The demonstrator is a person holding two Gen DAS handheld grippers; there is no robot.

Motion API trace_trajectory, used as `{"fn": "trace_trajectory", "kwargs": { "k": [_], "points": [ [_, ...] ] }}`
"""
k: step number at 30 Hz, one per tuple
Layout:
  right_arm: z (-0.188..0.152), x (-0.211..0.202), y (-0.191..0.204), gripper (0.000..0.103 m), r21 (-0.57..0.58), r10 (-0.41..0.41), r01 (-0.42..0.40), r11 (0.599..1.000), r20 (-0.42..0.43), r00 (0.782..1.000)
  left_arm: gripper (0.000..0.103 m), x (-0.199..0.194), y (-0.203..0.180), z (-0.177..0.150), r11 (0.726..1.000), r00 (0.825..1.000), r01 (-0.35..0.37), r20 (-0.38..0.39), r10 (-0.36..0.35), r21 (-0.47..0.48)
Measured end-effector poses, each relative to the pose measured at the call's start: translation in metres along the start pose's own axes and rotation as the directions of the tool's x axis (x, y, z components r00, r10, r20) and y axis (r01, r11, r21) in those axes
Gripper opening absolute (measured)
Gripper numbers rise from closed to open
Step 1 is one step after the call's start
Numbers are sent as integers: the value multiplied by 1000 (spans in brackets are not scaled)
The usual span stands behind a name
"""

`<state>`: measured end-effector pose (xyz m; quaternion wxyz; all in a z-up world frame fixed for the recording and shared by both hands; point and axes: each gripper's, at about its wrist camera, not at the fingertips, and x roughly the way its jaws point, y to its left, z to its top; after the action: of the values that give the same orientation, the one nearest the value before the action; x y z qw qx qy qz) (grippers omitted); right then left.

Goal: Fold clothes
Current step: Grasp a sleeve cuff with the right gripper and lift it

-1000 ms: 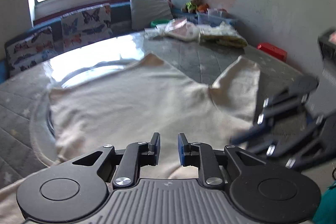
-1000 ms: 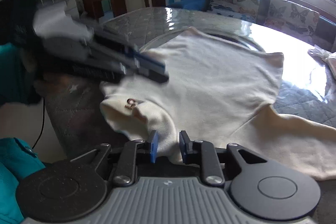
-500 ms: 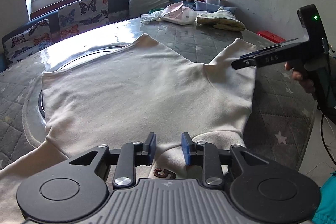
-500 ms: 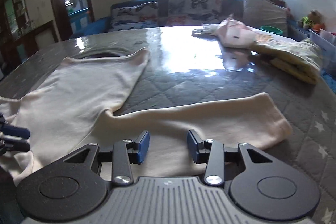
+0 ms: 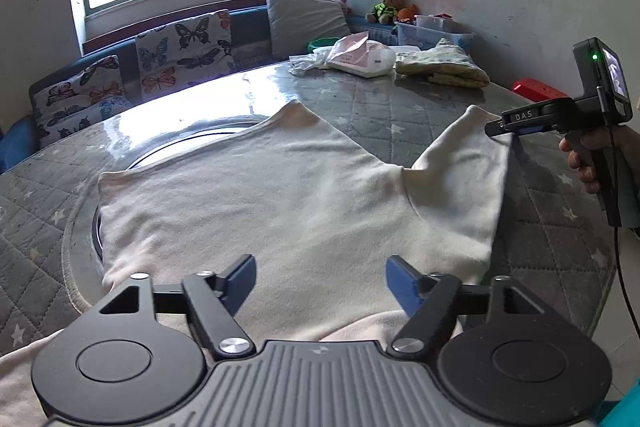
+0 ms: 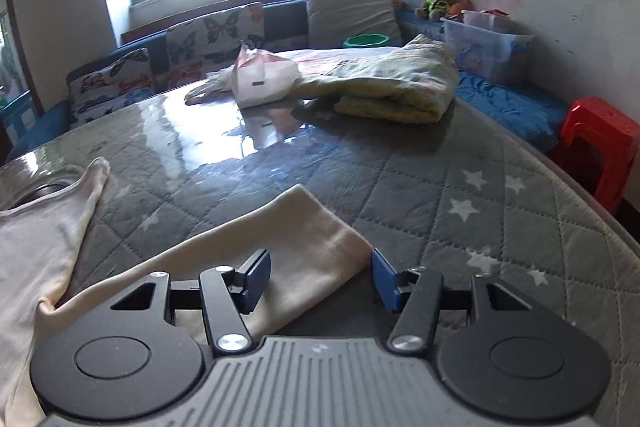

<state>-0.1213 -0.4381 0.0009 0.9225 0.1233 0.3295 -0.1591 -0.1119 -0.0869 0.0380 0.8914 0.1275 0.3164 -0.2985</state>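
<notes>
My right gripper [image 6: 320, 277], jaws wide, nothing held, straddles the sleeve [image 6: 296, 247] cuff; sleeve runs leftward toward my equally open, empty left gripper [image 5: 320, 277].

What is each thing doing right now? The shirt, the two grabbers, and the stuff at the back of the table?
Cream shirt: spread flat, unfolded.
Right sleeve: stretched out flat.
Left hand-held gripper: open above the shirt.
Right hand-held gripper: open around the sleeve's end.
Yellow blanket: folded.
Pink-and-white bag: crumpled, lying down.
</notes>
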Motion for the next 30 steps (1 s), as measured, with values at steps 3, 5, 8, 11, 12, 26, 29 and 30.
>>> {"fn": "trace_trajectory", "kwargs": {
  "k": [3,5,8,11,12,26,29,30],
  "points": [
    [0,2,1,54,4,-6,6,1000,9,1000,87,2,-1,4,1000,1000,-20,8,21,-16],
    [1,3,1,37,7,-10,10,1000,15,1000,91,3,-3,7,999,999,-32,13,32,-23],
    [1,4,2,26,11,-16,15,1000,24,1000,95,5,-7,9,999,999,-34,17,34,-21],
    [2,6,3,17,16,-22,21,1000,33,999,96,9,-14,11,1000,999,-29,12,29,-11],
    [1,5,2,16,26,-19,18,1000,37,999,96,11,-16,11,1000,1000,-28,10,28,-10],
    [19,-55,-4,5,120,159,-179,976,158,974,101,22,-15,9,999,999,-39,-6,39,-26],
    [25,-71,10,5,94,212,-233,968,191,958,101,17,-11,8,998,999,-46,3,46,-37],
    [28,-78,17,5,81,236,-257,963,203,950,101,15,-8,7,998,999,-51,8,51,-42]
  ]
}}
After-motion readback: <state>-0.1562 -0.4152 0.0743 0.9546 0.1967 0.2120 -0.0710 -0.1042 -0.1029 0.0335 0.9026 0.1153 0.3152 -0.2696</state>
